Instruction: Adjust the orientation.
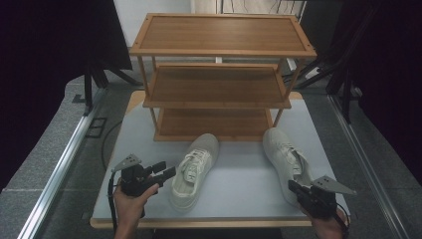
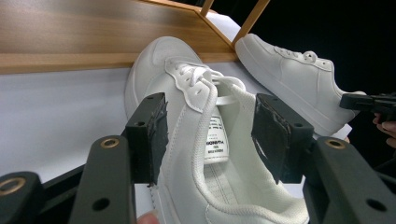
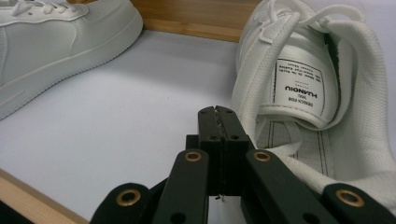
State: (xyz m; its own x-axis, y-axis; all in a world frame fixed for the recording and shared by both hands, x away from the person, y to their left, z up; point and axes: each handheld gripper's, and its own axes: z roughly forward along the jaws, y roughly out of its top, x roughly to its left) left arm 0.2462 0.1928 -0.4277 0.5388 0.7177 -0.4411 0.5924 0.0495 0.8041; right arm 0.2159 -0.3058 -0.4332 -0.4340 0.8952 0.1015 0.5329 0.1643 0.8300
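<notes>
1. My left gripper (image 1: 166,174) has its jaws open astride the collar of the left white lace-up leather sneaker (image 1: 195,169), pads either side and apart from it, lined up for a grab.
2. My right gripper (image 1: 293,187) has its jaws pressed together with nothing between them, beside the heel of the right white sneaker (image 1: 286,159); I judge it must reopen before gripping.
3. Both shoes lie on the pale grey table (image 1: 239,179), toes toward the far three-tier wooden shoe rack (image 1: 219,74), whose bare shelves look like the destination.
4. The rack's low bottom shelf and slim posts could snag a toe.
</notes>
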